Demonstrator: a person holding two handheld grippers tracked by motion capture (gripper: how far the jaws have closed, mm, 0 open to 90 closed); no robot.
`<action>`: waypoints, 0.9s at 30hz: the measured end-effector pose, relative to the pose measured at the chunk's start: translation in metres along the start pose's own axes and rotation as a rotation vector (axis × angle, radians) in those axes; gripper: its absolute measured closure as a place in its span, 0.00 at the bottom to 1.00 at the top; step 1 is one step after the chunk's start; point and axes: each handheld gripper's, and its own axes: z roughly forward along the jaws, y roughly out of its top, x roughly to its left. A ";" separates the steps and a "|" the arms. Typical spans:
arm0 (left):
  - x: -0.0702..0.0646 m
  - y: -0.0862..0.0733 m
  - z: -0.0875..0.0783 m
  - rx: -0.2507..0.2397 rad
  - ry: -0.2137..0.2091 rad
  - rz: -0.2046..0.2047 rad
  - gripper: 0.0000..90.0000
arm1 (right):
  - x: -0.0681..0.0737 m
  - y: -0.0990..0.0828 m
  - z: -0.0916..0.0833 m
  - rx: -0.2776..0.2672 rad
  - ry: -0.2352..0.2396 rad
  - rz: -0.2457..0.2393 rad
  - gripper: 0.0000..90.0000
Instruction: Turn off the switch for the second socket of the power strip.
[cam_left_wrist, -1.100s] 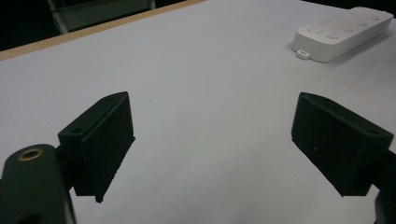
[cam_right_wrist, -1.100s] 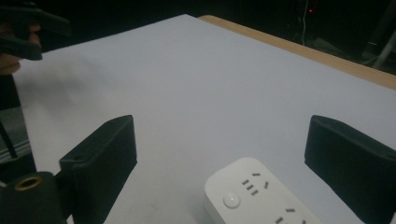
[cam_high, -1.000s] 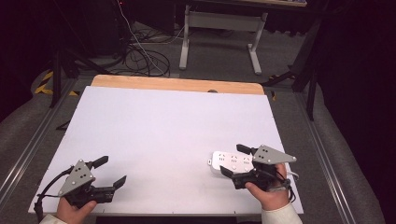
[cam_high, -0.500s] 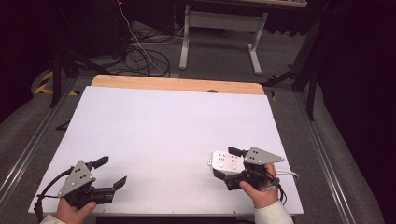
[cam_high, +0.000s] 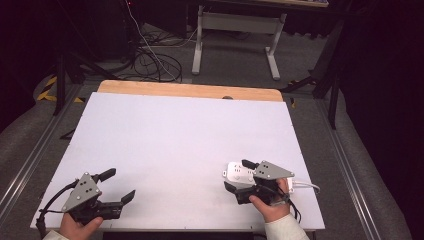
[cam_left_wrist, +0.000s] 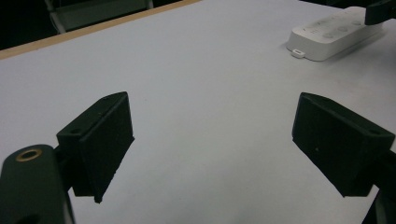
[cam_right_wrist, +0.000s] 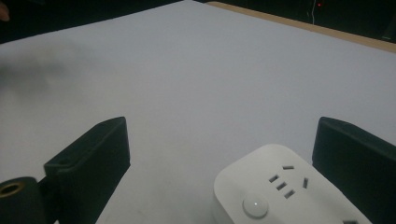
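Right tongs (cam_high: 239, 175): we hold them spread wide around the white power strip (cam_right_wrist: 285, 191), seemingly not touching it.
Left tongs (cam_high: 120, 185): gaping, over bare tabletop (cam_high: 185, 135).

I'm holding my left gripper (cam_high: 117, 186) low at the near left corner of the bench (cam_high: 190, 130), left hand (cam_high: 77, 227) wrapped round its handle from below, grey plate facing up. Its fingers (cam_left_wrist: 100, 140) are standing wide apart, pointing right across the surface, nothing between them. I'm holding my right gripper (cam_high: 239, 176) at the near right, right hand (cam_high: 267, 202) gripping the handle, white sleeve cuff showing at the wrist. It's pointing left and slightly away from me. Its fingers (cam_right_wrist: 88, 161) are also spread wide, low over the surface. Both forearms are coming in from the near edge, well apart.
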 end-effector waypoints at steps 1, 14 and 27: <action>0.000 0.000 0.000 0.000 -0.001 -0.002 0.15 | 0.000 -0.001 0.001 0.004 -0.002 -0.004 0.05; 0.003 -0.002 -0.001 0.011 0.014 0.001 0.14 | 0.008 -0.014 0.006 0.039 -0.026 -0.038 0.05; 0.002 -0.002 0.002 0.009 0.016 0.006 0.14 | 0.003 -0.017 -0.003 0.021 -0.052 -0.039 0.06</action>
